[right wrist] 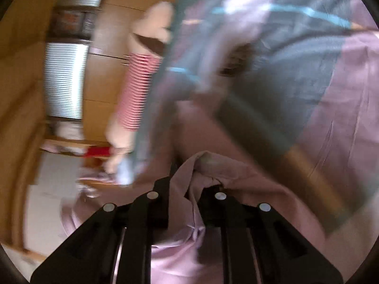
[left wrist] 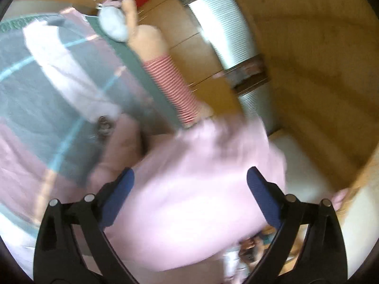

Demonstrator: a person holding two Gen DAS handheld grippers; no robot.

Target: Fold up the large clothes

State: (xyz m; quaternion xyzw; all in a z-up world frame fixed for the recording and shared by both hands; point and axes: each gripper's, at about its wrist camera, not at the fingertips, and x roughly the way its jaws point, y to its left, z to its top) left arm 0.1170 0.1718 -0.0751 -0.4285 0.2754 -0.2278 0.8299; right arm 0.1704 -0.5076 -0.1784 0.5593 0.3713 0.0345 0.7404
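A large pink garment (left wrist: pixel 194 189) fills the lower middle of the left wrist view, blurred by motion. My left gripper (left wrist: pixel 189 196) is open, its blue pads (left wrist: pixel 118 198) spread wide with the pink cloth lying between and beyond them. In the right wrist view my right gripper (right wrist: pixel 189 189) is shut on a bunched fold of the pink garment (right wrist: pixel 189 172), which drapes over the jaws. More pink cloth (right wrist: pixel 343 118) lies spread on the right, partly under a grey-green mat (right wrist: pixel 284 82) with light blue lines.
A person's bare leg with a red-and-white striped cuff (left wrist: pixel 173 90) stands beside the mat (left wrist: pixel 59 108). Wooden floor (left wrist: pixel 308 71), a ribbed white-grey unit (left wrist: pixel 225 35) and a grey slipper (left wrist: pixel 113 23) lie beyond. The leg also shows in the right wrist view (right wrist: pixel 137 94).
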